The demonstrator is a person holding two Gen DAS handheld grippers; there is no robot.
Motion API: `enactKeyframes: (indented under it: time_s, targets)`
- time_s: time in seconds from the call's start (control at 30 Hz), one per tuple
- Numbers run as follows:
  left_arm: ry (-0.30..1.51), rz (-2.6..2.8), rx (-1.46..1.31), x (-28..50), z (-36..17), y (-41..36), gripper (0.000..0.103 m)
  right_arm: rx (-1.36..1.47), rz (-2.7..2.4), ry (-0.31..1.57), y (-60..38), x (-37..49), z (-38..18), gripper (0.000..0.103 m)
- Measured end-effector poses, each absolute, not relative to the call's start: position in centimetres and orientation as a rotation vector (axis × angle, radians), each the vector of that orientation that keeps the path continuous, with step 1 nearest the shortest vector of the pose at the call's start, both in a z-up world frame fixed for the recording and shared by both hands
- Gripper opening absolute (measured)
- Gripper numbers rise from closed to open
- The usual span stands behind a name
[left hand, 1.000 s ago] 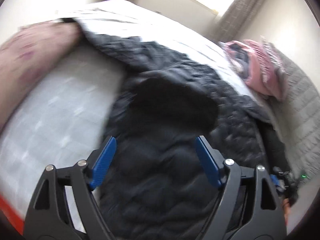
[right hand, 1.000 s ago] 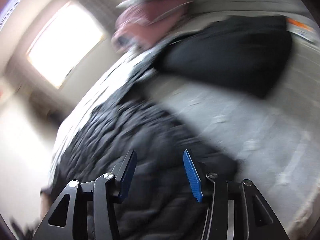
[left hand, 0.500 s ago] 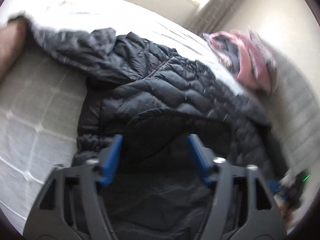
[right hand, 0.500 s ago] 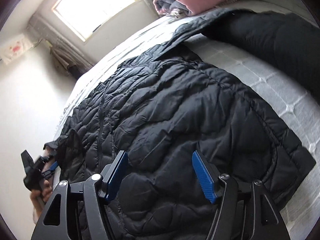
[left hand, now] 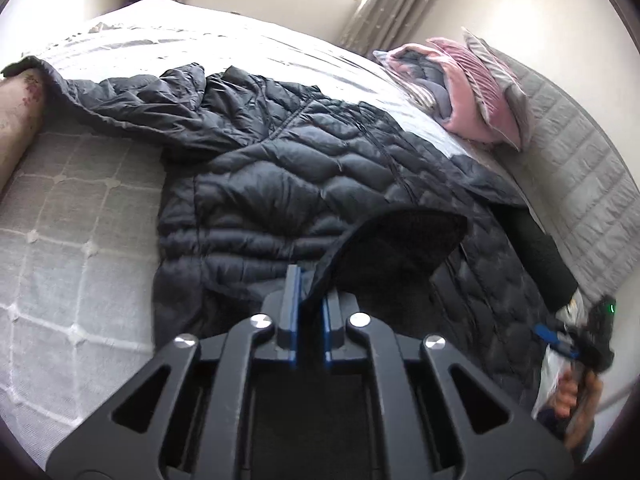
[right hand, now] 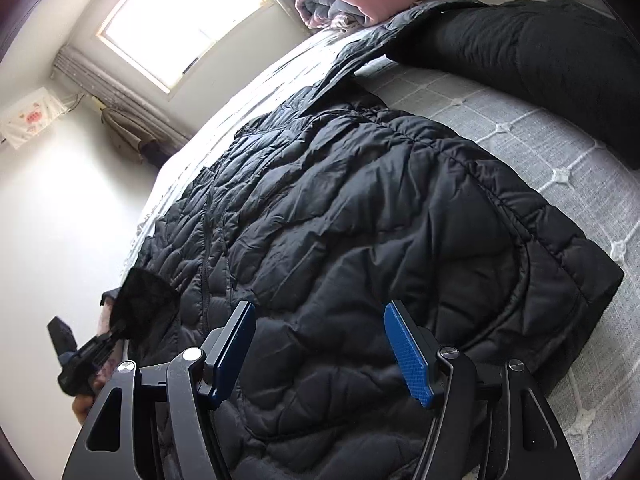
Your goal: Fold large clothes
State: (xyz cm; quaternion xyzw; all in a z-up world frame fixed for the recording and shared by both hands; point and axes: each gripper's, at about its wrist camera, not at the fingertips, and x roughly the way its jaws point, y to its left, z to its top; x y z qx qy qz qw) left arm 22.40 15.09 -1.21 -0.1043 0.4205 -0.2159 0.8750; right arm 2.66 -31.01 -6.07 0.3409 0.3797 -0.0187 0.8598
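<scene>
A black quilted puffer jacket lies spread across the grey mattress, its zip running away from me. My left gripper has its jaws closing, and the blue pads pinch the jacket's near edge. A dark flap of lining stands up from that grip. In the right wrist view the same flap rises at the left gripper. My right gripper hovers open just over the jacket near its hem, with nothing pressed between its pads.
Folded pink and grey bedding is stacked by the grey padded headboard. A black bundle lies on the mattress beyond the jacket. A pinkish flowered roll lies at the far left edge. A bright window is behind.
The left jaws came together from wide open onto the jacket's edge, and a flap now stands up. The right jaws spread a little. Both grippers sank closer to the jacket.
</scene>
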Motion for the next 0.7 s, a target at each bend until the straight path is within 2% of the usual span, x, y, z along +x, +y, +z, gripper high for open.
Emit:
enactKeyframes:
  time_s: [0.07,0.13,0.23,0.3,0.37,0.4,0.43,0.57,0.7]
  targets:
    - [0.855,-0.45,-0.177,21.1,-1.1,15.3,0.017,0.721,-0.039,0.801,-31.2,2.5,-6.1,0.068]
    - [0.845,-0.489,-0.168,20.1,-0.9,15.6,0.033,0.72,-0.037,0.805,-31.2,2.4,-6.0,0.068]
    - [0.793,-0.558,-0.222,18.7,0.5,16.6,0.05,0.707,-0.029,0.807,-30.8,2.3,-5.9,0.068]
    - [0.737,-0.625,-0.271,17.7,1.6,17.1,0.051,0.701,-0.032,0.804,-30.5,2.3,-5.7,0.069]
    - [0.662,-0.693,-0.321,16.7,3.0,17.1,0.059,0.702,-0.031,0.79,-30.4,2.1,-5.4,0.069]
    - [0.644,-0.696,-0.334,16.6,3.4,16.8,0.07,0.701,-0.032,0.782,-30.4,2.1,-5.3,0.069]
    - [0.65,-0.681,-0.332,16.8,3.5,16.2,0.075,0.694,-0.037,0.777,-30.3,2.3,-5.1,0.069]
    - [0.843,-0.561,-0.188,18.8,0.7,10.8,0.075,0.631,-0.051,0.769,-29.4,3.4,-4.0,0.069]
    - [1.14,-0.335,0.033,20.6,-5.0,5.4,0.075,0.595,-0.053,0.755,-29.1,4.8,-3.2,0.07]
